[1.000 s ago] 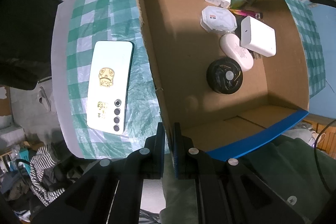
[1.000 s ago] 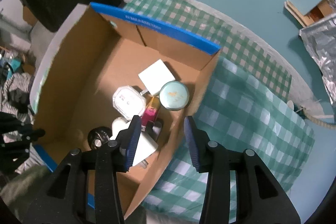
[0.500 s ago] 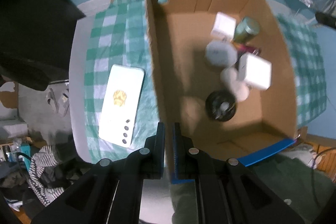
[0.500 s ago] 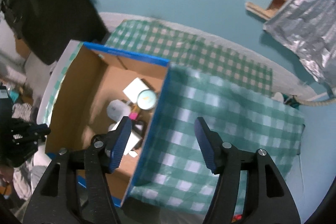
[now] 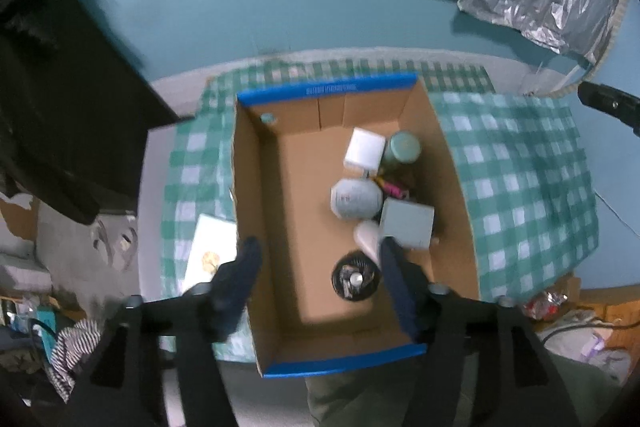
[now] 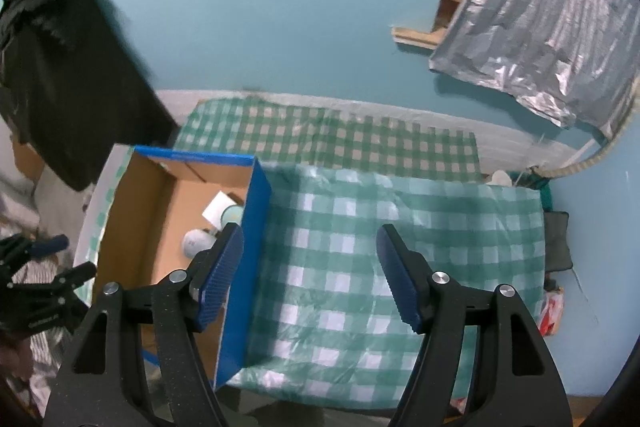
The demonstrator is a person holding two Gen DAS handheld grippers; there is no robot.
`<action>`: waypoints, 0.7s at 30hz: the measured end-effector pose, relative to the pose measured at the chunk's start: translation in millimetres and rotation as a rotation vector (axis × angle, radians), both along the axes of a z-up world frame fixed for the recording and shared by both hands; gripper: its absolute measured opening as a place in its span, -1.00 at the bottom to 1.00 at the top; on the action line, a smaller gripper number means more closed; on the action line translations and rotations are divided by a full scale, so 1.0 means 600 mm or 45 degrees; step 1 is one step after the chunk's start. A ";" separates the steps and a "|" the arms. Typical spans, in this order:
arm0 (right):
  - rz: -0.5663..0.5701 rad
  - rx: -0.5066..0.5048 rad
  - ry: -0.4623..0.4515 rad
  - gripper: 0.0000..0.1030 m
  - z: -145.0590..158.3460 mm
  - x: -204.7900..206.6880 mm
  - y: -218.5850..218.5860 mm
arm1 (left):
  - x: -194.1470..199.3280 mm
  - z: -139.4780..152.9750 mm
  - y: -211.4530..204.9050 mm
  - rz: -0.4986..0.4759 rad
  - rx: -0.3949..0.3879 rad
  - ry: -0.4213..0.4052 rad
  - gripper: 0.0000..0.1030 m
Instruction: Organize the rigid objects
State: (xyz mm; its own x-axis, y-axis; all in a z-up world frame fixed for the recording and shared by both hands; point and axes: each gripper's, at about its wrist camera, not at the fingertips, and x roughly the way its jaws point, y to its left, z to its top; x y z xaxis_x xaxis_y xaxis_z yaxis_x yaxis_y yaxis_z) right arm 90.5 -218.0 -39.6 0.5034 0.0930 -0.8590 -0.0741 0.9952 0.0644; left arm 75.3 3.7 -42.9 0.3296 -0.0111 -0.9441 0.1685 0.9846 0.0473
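Cardboard box (image 5: 276, 211) with blue-taped rims, set on a green-checked cloth (image 5: 516, 187) over the table, toward its left side; already holding a cluster against its right wall: white square block (image 5: 365, 149), teal tin (image 5: 404, 147), white octagonal case (image 5: 354, 198), pink pen-like item (image 5: 394, 189), grey-white adapter (image 5: 407, 225), white oval case (image 5: 368, 237), black round tin (image 5: 355, 279). Judged mostly done; left outside, a pale phone (image 5: 210, 247) flat on the cloth just beside the box's left wall (likely the last piece). Left gripper (image 5: 316, 255) spread and empty above the box, jaws just opened; right gripper (image 6: 310, 269) likewise just opened, spread with nothing between, over bare cloth right of the box. Teal wall (image 6: 280, 7) behind; silver foil sheet (image 6: 540, 35) hanging at upper right; dark cloth (image 6: 60, 67) at left; striped clothing (image 5: 72, 351) in the clutter below.
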 end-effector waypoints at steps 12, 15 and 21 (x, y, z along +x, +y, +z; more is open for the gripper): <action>-0.035 0.056 -0.129 0.34 0.037 -0.043 -0.030 | -0.020 0.055 -0.031 0.058 0.048 -0.200 0.81; -0.050 0.050 -0.157 0.34 0.039 -0.052 -0.035 | -0.030 0.066 -0.039 0.068 0.072 -0.244 0.84; -0.081 0.041 -0.215 0.34 0.041 -0.067 -0.055 | -0.050 0.086 -0.058 0.054 0.084 -0.307 0.97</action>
State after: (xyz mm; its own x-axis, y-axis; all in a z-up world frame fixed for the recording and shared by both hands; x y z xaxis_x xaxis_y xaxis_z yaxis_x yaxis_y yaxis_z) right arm 50.6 -251.0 -14.9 0.6462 0.0822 -0.7588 -0.0234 0.9959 0.0879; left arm 45.0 -31.4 8.7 0.5441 0.0668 -0.8364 0.1032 0.9839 0.1457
